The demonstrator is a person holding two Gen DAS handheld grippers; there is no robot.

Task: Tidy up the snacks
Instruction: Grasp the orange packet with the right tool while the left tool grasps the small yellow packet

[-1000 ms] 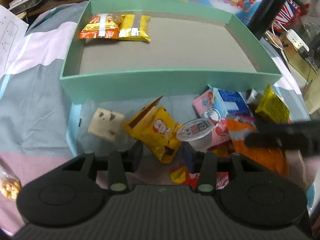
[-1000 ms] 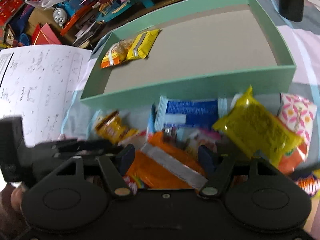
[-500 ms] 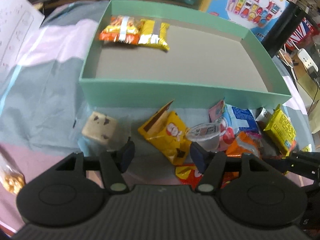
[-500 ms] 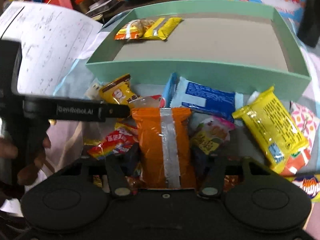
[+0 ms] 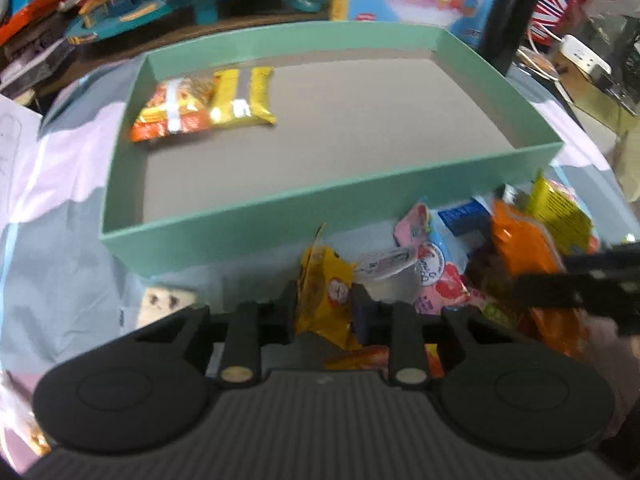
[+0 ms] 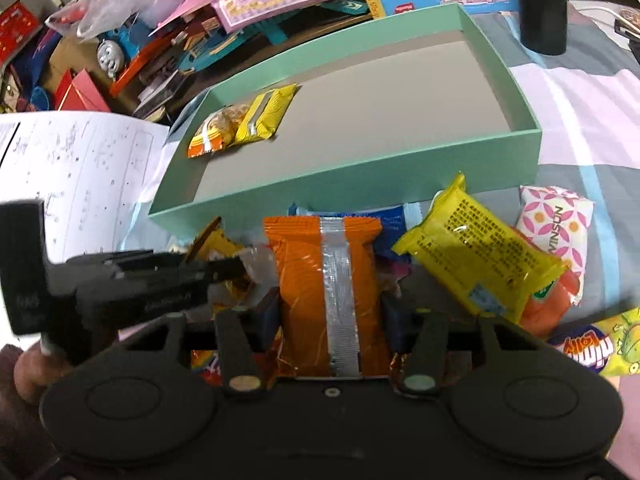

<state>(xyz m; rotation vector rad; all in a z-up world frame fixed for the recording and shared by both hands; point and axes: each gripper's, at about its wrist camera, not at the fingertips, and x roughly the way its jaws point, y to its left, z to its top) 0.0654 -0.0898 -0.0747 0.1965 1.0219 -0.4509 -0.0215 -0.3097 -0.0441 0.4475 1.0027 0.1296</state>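
Grabbing two snacks at once, looks like; the left gripper (image 5: pixel 324 304) has just been closing and now pinches the small yellow packet (image 5: pixel 326 294) low in the frame, while the right gripper (image 6: pixel 330 312) squeezes the orange pack (image 6: pixel 326 276); both are just in front of the green box (image 5: pixel 280 208), which has two packets upper left; next I'd guess lift over the wall and drop inside.

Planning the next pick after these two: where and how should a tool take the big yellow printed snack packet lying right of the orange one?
Grip the big yellow printed snack packet across its narrow width near the raised crimped end by the mint green box, coming from above. It lies tilted on other packets, long sides clear.
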